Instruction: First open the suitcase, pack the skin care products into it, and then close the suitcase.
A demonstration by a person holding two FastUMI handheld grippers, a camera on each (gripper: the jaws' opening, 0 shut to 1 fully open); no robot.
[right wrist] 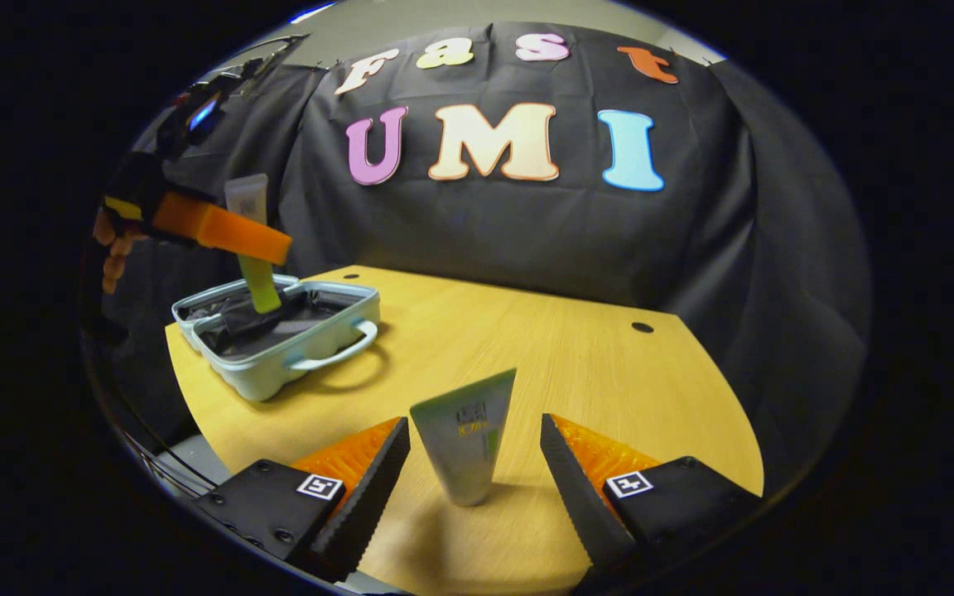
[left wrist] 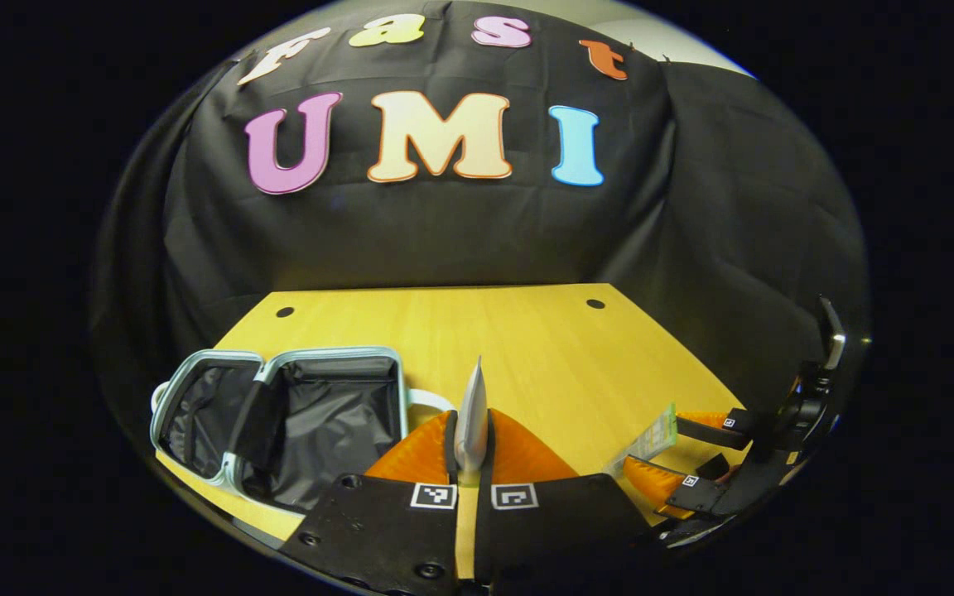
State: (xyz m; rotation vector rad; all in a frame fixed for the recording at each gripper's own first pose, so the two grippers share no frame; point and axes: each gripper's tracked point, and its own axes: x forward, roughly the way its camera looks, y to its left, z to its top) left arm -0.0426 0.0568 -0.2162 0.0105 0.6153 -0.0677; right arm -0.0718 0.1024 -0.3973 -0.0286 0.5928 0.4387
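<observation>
My left gripper (left wrist: 469, 463) pinches a tube (left wrist: 470, 418) at lower centre, the open suitcase (left wrist: 278, 422) at lower left. My right gripper (right wrist: 473, 463) gapes around a standing second tube (right wrist: 464, 439), touching neither finger
</observation>
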